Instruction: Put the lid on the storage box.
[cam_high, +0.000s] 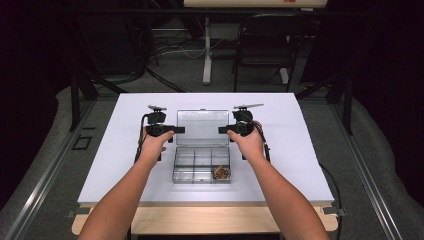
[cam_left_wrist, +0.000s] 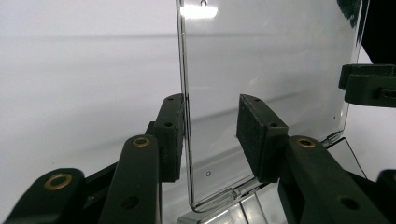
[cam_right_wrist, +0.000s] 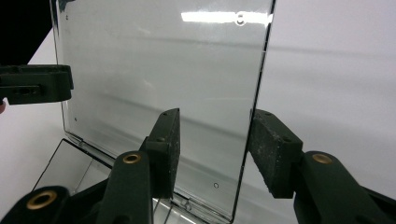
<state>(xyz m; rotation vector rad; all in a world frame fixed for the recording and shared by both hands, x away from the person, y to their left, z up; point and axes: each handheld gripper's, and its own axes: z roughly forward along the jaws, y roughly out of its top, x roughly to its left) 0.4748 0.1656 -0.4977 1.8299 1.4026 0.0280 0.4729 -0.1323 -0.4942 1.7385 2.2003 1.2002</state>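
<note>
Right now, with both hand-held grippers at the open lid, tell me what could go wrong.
1. The left hand-held gripper straddles the clear lid's edge with a gap at one pad, so the lid may slip or swing as the jaws close.
2. The right hand-held gripper also stands open around its edge; uneven closing could twist the thin lid at the hinge.
3. A jolt could scatter the brown pieces in the compartment box.

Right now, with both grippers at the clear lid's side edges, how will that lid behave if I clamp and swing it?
The lid looks thin and glossy, so probably light, slightly flexible and slippery under the pads. It stands open on a hinge, so it should pivot rather than lift. The compartment box looks light too and may slide on the smooth table.
</note>
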